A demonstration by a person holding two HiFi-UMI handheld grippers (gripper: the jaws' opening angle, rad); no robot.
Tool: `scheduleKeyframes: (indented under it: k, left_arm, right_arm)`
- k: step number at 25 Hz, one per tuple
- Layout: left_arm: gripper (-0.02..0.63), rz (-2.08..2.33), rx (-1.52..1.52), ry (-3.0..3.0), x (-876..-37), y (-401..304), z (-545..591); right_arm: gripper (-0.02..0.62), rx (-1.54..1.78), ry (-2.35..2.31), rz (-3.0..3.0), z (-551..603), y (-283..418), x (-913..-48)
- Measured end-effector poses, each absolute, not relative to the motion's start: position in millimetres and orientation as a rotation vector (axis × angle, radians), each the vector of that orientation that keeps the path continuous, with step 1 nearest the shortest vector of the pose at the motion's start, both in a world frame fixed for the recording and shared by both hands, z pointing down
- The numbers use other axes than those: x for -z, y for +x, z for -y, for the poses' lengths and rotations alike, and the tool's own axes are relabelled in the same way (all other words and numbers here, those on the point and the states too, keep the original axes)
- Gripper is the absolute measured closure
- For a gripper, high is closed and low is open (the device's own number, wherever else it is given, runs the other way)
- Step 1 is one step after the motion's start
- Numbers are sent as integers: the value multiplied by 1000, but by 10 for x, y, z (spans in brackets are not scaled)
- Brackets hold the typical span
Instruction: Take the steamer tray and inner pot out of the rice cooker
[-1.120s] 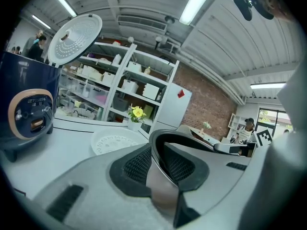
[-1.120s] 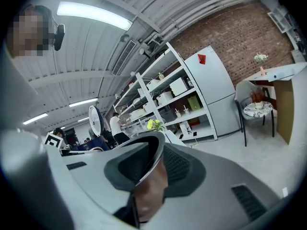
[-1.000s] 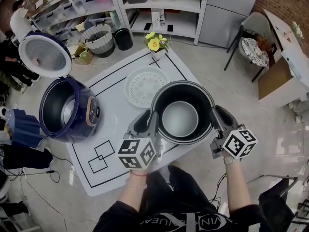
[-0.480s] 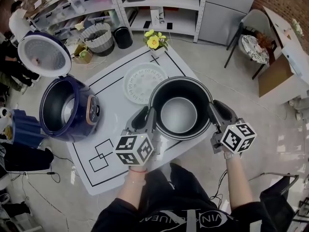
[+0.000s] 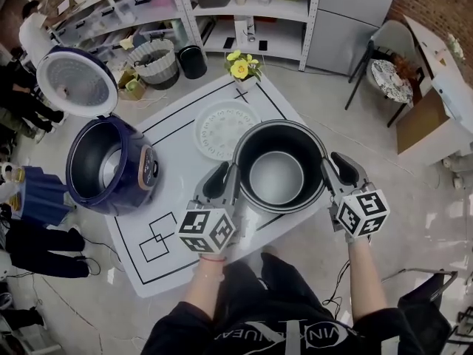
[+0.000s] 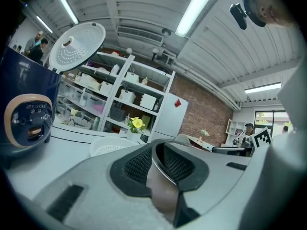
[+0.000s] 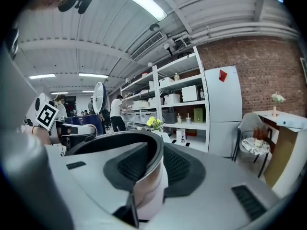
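The shirt (image 5: 295, 339) is black with white lettering, the wristband (image 5: 212, 259) red, the left gripper (image 5: 225, 180) grey.

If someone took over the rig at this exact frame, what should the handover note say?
Left gripper: jaws shut on the round dark metal inner pot's rim.
Right gripper: jaws opening, the opposite rim between them.
Round white perforated steamer tray: on the white mat behind the pot.
Dark blue rice cooker: open, empty, at left.
Done: both parts out.
Left: release the pot; whether it already rests on the mat is unclear.

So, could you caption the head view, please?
Left gripper clamps the inner pot by its rim; right gripper straddles the rim, jaws opening.
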State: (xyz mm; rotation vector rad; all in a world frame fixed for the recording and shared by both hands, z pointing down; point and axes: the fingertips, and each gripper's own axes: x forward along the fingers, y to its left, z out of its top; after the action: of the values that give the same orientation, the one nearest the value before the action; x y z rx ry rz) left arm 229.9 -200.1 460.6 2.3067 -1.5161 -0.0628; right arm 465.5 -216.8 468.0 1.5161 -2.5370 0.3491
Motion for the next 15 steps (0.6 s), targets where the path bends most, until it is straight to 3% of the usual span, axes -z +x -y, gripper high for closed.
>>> scheduleKeyframes:
  k: [15]
  left_arm:
    - [541, 1671, 40, 2401, -4200, 1978, 1965]
  right_arm:
    - [559, -216, 1425, 2662, 2099, 4449, -4252]
